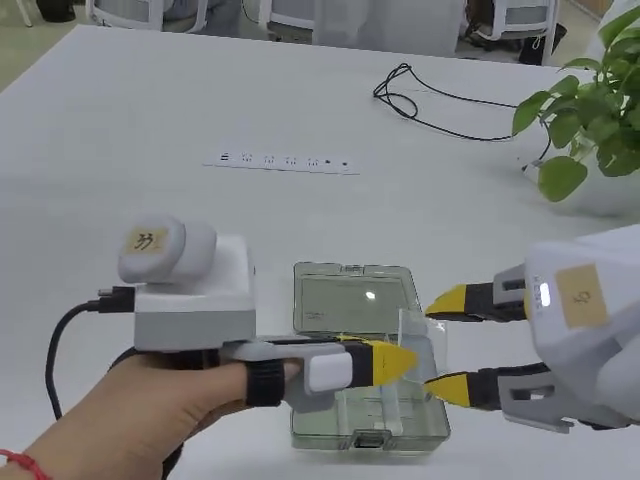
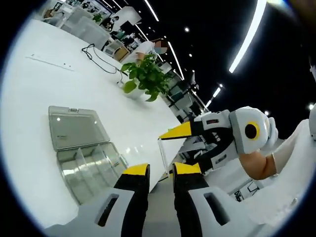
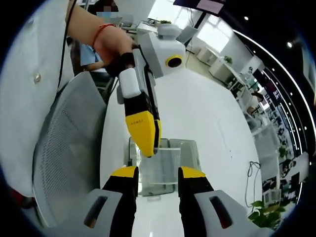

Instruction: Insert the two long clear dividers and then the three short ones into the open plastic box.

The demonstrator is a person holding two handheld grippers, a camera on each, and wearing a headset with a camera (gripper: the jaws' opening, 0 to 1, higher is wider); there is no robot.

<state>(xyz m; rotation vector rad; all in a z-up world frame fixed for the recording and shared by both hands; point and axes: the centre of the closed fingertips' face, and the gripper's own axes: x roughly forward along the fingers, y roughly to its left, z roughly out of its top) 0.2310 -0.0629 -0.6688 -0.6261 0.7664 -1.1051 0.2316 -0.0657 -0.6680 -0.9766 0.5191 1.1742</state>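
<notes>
Over the box [image 1: 330, 432], head view: L gripper [image 1: 402, 360] reaches in from the box's left, held by a hand [image 1: 150, 415]. Its jaws are pressed together on a clear divider [image 1: 420, 330], which stands upright above the box's right end. R gripper [image 1: 447, 345] is at the box's right w/ jaws spread wide, one tip either side of the divider, contact unclear. Box sits open on the white table [image 1: 150, 120], lid [image 1: 355, 300] flat behind the tray. Clear partitions show inside, count unclear. Power strip [image 1: 282, 161], black cable [image 1: 430, 100] and plant [image 1: 590, 120] lie well beyond the box.

L gripper view: own tips are close together, the divider's [image 2: 162, 155] thin edge in the narrow gap. The box [image 2: 66, 173] is off to that view's left.

R gripper view: own jaws apart, divider [image 3: 163, 168] btw them, box [image 3: 190, 148] under it. L gripper's tips nip the divider's top edge.
</notes>
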